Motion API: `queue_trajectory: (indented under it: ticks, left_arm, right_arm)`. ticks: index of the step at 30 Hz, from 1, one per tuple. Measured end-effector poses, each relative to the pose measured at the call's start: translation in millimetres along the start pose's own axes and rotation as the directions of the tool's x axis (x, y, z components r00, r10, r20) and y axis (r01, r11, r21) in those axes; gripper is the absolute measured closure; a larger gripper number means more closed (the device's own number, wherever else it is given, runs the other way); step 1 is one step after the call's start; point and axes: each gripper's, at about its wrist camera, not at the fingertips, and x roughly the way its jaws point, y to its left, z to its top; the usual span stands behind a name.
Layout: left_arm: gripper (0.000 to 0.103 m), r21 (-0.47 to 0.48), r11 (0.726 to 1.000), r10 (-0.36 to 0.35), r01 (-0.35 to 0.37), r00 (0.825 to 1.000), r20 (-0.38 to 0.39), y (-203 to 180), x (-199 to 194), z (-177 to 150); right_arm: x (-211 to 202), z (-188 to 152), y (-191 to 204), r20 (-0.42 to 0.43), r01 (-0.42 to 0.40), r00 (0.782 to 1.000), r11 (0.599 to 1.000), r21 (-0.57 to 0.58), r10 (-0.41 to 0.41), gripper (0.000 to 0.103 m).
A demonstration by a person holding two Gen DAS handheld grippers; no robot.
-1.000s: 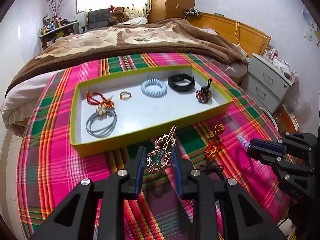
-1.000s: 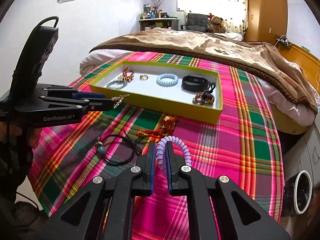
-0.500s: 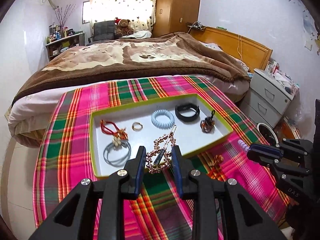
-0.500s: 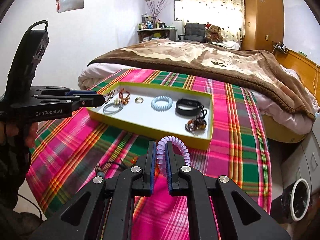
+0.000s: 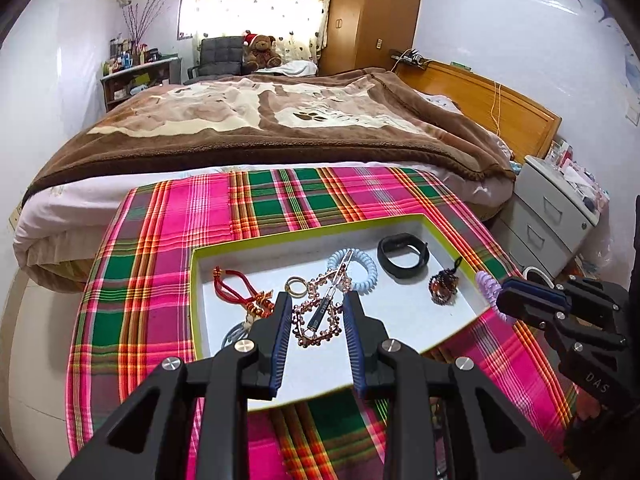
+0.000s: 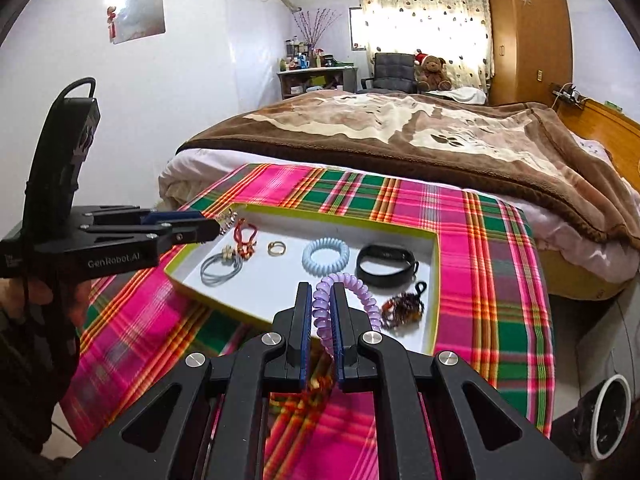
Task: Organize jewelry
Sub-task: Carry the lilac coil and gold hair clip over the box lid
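1. Plaid cloth: pink/green, spread at foot of bed.
2. Brown blanket: covers bed, paw-print motif.
3. Teddy bear: Santa hat, seated nr dark chair by curtained window.
4. Wood wardrobe: far corner.
5. Grey nightstand: w/ drawers, beside headboard.

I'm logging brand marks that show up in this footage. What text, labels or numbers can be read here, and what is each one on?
"GenRobot.AI": white lettering on the side of the left gripper, seen from the right wrist view.
"DAS": embossed on the body of the right gripper, seen from the left wrist view.
Bottles on the far shelf: labels too small to read.
Black wristband: no readable marking.
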Motion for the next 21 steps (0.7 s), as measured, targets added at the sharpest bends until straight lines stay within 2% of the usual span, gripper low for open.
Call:
queue_trajectory:
  ticks: [8, 13, 21]
  left_arm:
    - [0.076, -0.017, 1.0, 0.007, -0.007, 1.0, -0.028, 8, 25, 8]
    - [0.076, -0.019, 1.0, -0.003, 0.002, 0.997, -0.08, 8, 48, 0]
    - [0.076, -0.023, 1.0, -0.007, 0.004, 0.991, -0.134, 13, 69, -6]
  right_arm:
    - [32, 17, -3, -0.03, -0.024, 0.999, 1.0, 0.003, 0.024, 0.094]
    - [60, 11, -2, -0.094, -0.014, 0.995, 1.0, -0.016, 0.013, 0.094]
    - [82, 2, -1, -0.16, -0.013, 0.987, 0.999, -0.032, 0.008, 0.094]
